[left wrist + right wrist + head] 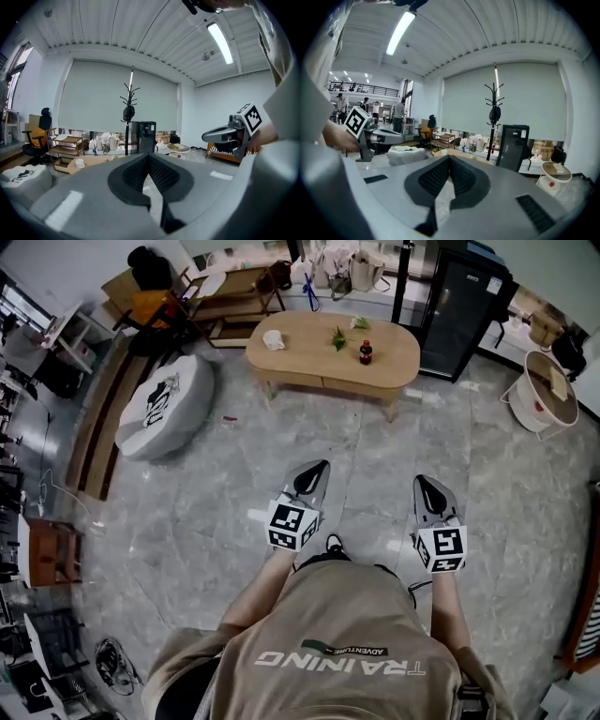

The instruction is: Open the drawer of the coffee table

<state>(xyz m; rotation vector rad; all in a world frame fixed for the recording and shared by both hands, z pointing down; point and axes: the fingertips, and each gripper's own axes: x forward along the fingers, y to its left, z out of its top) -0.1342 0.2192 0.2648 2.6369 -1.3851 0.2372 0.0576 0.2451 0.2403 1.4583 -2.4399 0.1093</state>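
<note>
Grey marble floor [375, 451] lies beneath both tools. Left gripper [320, 467]: jaws pressed together, nothing between them. Right gripper [422, 482]: likewise pressed together on nothing. Coffee table [309, 351] stands well ahead of both, its drawer [361, 387] flush in the front. A cup [273, 339] and a bottle [366, 352] stand on top.

A bench [333, 367] stands far off, a cup [273, 339] on its left end, a bottle [366, 352] towards its right. A beanbag [167, 405] lies left of it, a cabinet [459, 310] behind its right end.
</note>
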